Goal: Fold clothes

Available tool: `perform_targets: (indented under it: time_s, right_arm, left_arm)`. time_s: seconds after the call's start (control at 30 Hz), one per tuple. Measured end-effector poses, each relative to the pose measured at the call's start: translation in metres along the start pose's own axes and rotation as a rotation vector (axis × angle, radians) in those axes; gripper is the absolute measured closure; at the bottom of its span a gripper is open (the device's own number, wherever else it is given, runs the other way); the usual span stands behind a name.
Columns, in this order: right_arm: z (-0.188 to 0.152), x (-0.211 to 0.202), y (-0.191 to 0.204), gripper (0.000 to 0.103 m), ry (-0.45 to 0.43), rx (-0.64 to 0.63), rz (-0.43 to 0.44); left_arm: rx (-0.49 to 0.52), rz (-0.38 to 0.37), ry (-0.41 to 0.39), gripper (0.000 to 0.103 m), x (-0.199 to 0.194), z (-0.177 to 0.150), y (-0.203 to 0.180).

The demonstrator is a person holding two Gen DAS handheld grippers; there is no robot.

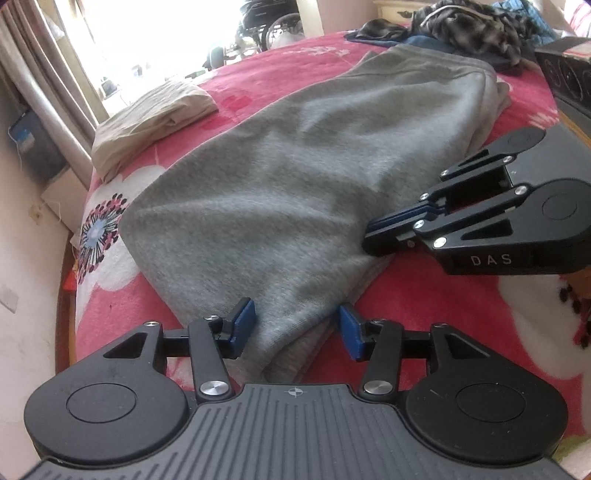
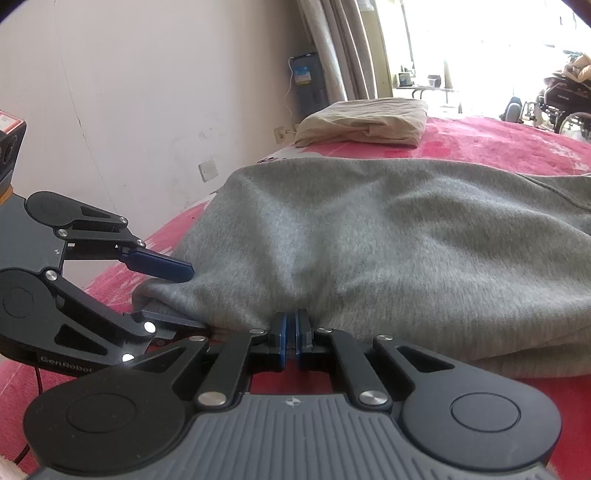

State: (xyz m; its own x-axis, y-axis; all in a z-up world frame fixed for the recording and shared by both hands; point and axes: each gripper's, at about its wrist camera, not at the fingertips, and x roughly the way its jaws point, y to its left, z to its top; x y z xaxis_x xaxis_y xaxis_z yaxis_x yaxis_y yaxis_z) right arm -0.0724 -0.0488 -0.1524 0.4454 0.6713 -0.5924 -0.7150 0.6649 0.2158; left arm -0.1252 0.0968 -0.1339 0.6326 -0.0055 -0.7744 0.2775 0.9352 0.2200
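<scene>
A grey sweatshirt-fabric garment (image 1: 280, 177) lies spread on the red flowered bed cover (image 1: 424, 302); it also fills the right wrist view (image 2: 388, 240). My left gripper (image 1: 297, 325) is open, its blue pads on either side of the garment's near corner. In the right wrist view the left gripper (image 2: 177, 295) straddles that corner, one finger above and one below. My right gripper (image 2: 292, 328) is shut on the garment's edge; in the left wrist view the right gripper (image 1: 373, 236) sits at the garment's right edge.
A folded beige cloth (image 1: 147, 118) lies at the bed's far left corner, also in the right wrist view (image 2: 365, 122). A heap of dark clothes (image 1: 461, 26) lies at the far end. A wall (image 2: 129, 110) and curtains run along the bed's left side.
</scene>
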Motion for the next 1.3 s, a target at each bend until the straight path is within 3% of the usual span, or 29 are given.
perform_targets:
  time_s: [1.3]
  right_arm:
    - [0.0007, 0.0004, -0.0009, 0.101, -0.003, -0.005, 0.006]
  left_arm:
    - [0.016, 0.009, 0.007, 0.053, 0.0004, 0.0007, -0.0015]
